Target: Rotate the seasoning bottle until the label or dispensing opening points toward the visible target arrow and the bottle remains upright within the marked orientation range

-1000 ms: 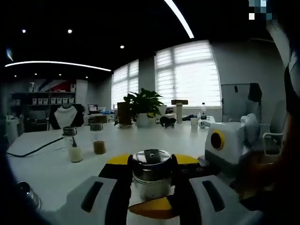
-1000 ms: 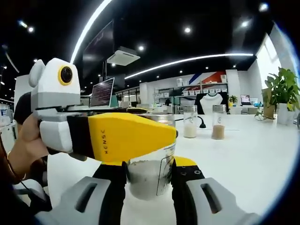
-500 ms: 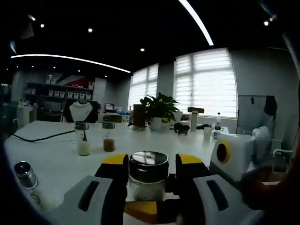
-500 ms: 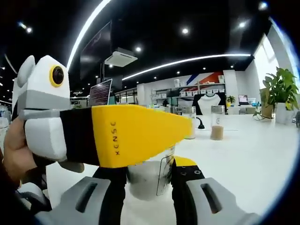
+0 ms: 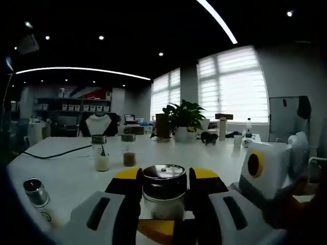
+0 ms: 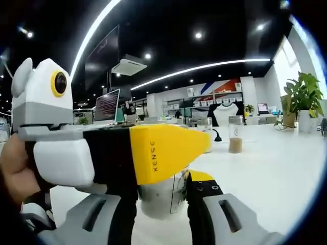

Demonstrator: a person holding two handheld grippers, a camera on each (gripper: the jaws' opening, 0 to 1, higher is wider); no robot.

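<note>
- Left gripper view: we are clenching our left gripper (image 5: 164, 191) on the seasoning bottle (image 5: 164, 189); two jars (image 5: 101, 153) are standing at 10 o'clock.
- Right gripper view: our right gripper (image 6: 161, 196) is grasping the bottle's glass body holding white grains; a laptop (image 6: 108, 105) is showing at 11 o'clock.

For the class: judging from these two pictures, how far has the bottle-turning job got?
Done: the seasoning bottle is gripped and stands upright on the white table. In hand: the left gripper clamps its metal cap while the right gripper clamps its glass body. Left: the turn itself cannot be judged, since no target arrow is visible.
</note>
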